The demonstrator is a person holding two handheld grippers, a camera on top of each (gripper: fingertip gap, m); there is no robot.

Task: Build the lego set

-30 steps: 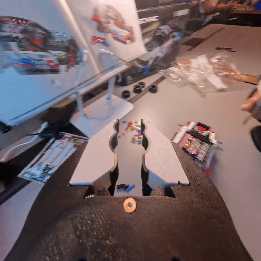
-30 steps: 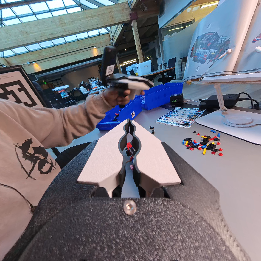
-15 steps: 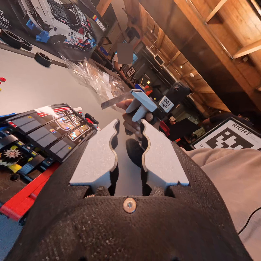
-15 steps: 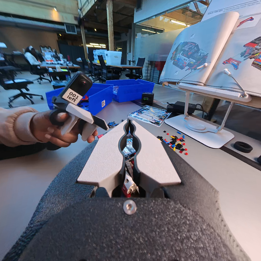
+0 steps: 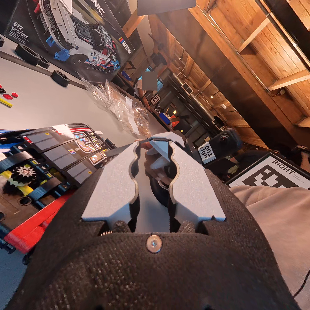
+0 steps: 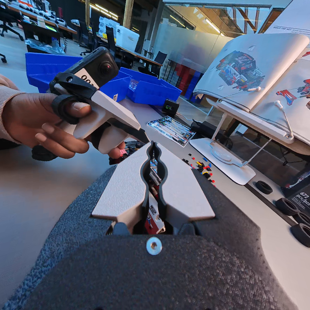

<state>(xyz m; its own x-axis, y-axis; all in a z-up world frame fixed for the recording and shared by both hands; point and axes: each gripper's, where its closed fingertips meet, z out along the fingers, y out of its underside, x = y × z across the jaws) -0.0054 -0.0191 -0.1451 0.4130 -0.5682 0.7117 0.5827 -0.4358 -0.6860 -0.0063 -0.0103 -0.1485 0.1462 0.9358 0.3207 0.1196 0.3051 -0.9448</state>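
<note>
Two grippers face each other over the half-built model car (image 5: 50,161), which lies at the left of the left wrist view on the grey worktop (image 5: 50,107). The left gripper (image 5: 153,147) has its fingers parted to a moderate gap with nothing between them; through that gap the other gripper and the hand holding it show farther off. The right gripper (image 6: 153,145) has its fingertips closed together, and the car's roof and stickered side show through the slots between the fingers just behind the tips. Whether the tips actually pinch a part of the car or only rest over it, I cannot tell.

Loose small pieces (image 6: 203,167) lie near the foot of the white book stand (image 6: 223,159), which carries the open instruction book (image 6: 251,67). Black tyres (image 6: 285,208) sit at the right edge beside the set's box (image 5: 67,33), and empty clear bags (image 5: 120,109) lie beyond the car.

Most likely the car is light but rigid only along its beams: the black roof panels and red side strip look clipped on and could pop off under a squeeze. Its smooth, glossy plastic may slip, so a hold on the lower frame beam, across its width, seems safer than one on the panels or the exposed gear.
</note>
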